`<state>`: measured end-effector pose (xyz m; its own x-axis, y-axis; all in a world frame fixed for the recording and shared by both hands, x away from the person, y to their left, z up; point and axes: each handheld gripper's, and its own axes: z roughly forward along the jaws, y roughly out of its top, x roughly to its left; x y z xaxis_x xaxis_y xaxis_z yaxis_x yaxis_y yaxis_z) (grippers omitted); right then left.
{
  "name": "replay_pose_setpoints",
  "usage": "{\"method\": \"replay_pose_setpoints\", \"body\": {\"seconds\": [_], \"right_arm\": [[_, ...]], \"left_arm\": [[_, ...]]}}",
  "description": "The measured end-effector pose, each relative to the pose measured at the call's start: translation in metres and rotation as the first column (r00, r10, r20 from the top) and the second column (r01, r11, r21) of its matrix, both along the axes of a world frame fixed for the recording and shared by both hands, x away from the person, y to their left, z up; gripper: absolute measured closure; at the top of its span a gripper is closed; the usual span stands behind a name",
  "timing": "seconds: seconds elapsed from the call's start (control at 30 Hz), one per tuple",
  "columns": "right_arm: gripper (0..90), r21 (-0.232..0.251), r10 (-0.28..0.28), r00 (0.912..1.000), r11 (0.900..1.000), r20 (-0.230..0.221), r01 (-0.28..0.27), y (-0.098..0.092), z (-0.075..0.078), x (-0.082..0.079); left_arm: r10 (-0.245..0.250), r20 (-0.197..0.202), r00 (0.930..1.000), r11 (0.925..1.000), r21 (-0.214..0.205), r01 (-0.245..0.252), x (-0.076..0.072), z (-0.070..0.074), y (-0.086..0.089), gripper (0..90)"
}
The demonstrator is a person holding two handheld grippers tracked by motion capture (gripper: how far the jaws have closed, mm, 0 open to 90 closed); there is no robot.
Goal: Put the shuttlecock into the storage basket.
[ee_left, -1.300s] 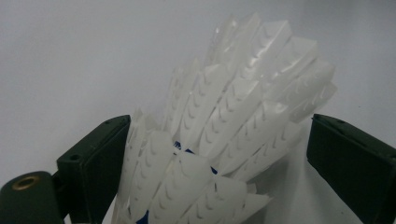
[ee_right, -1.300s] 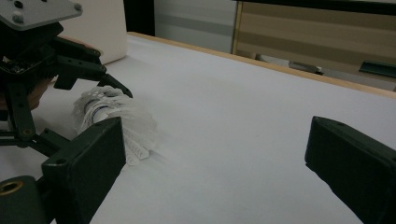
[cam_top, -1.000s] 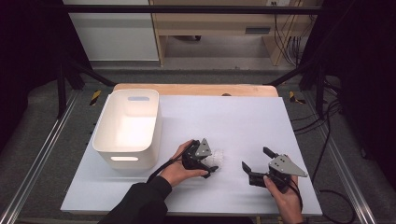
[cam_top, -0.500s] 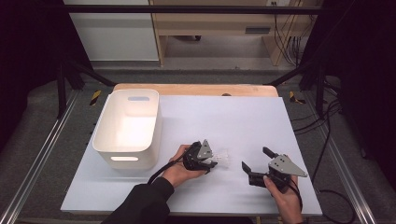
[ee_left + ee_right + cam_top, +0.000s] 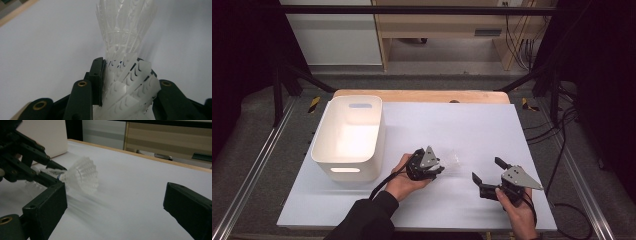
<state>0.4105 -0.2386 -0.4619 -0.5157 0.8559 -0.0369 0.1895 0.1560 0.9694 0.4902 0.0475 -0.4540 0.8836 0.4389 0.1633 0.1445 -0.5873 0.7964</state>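
Note:
White plastic shuttlecocks [image 5: 452, 161] lie on the white table top [image 5: 462, 120], apparently nested one in the other. My left gripper [image 5: 438, 169] lies low over the table right of the bin. Its jaws have just been closing with the shuttlecocks between them, and they now press on the near feathered skirt. In the left gripper view the pads [image 5: 98, 75] squeeze that skirt while the far shuttlecock [image 5: 125, 32] sticks out ahead. My right gripper [image 5: 485, 169] rests near the front right, open and holding nothing. The right gripper view looks between its jaws at the shuttlecock [image 5: 83, 173].
A white plastic bin [image 5: 348, 135] with handle slots stands at the table's left, next to my left hand. A wooden edge [image 5: 422, 95] runs along the table's back. Black frame rails and cables flank the table.
My left gripper's jaws have closed onto the shuttlecocks and the hand shifted slightly. My right gripper has stayed where it was, open.

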Motion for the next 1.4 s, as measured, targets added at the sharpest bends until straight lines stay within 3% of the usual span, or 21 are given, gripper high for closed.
{"method": "replay_pose_setpoints", "body": {"seconds": [0.2, 0.3, 0.5, 0.6, 0.73, 1.23, 1.4], "right_arm": [[5.3, -0.010, 0.001, 1.0000, 0.9999, -0.003, -0.001, 0.002, -0.001, 0.000], [5.3, -0.018, 0.003, 1.0000, 0.9998, -0.005, -0.003, 0.004, -0.002, 0.001], [5.4, -0.037, 0.009, 0.9999, 0.9993, -0.012, -0.009, 0.006, -0.004, 0.002], [5.4, -0.037, 0.008, 0.9999, 0.9993, -0.009, -0.009, 0.006, -0.004, 0.000], [5.4, -0.033, 0.006, 0.9999, 0.9994, -0.012, -0.007, 0.005, -0.005, 0.001], [5.4, -0.031, 0.011, 0.9999, 0.9994, -0.009, -0.011, 0.006, -0.004, 0.001], [5.4, -0.030, 0.009, 0.9999, 0.9995, -0.007, -0.009, 0.005, -0.004, 0.001]], "left_arm": [[0.036, 0.015, 0.9992, 0.9946, -0.098, -0.035, -0.004, 0.022, 0.010, 63.8], [0.044, 0.029, 0.9986, 0.9911, -0.127, -0.040, -0.006, 0.032, 0.014, 63.9], [0.057, 0.045, 0.9973, 0.9764, -0.211, -0.046, -0.012, 0.052, 0.022, 64.1], [0.067, 0.058, 0.9961, 0.9751, -0.215, -0.053, -0.014, 0.058, 0.024, 64.2], [0.079, 0.060, 0.9950, 0.9667, -0.248, -0.062, -0.016, 0.067, 0.029, 64.3], [0.083, 0.086, 0.9929, 0.9611, -0.270, -0.057, -0.018, 0.089, 0.033, 64.6], [0.091, 0.095, 0.9914, 0.9551, -0.290, -0.060, -0.019, 0.100, 0.036, 64.7]]}}
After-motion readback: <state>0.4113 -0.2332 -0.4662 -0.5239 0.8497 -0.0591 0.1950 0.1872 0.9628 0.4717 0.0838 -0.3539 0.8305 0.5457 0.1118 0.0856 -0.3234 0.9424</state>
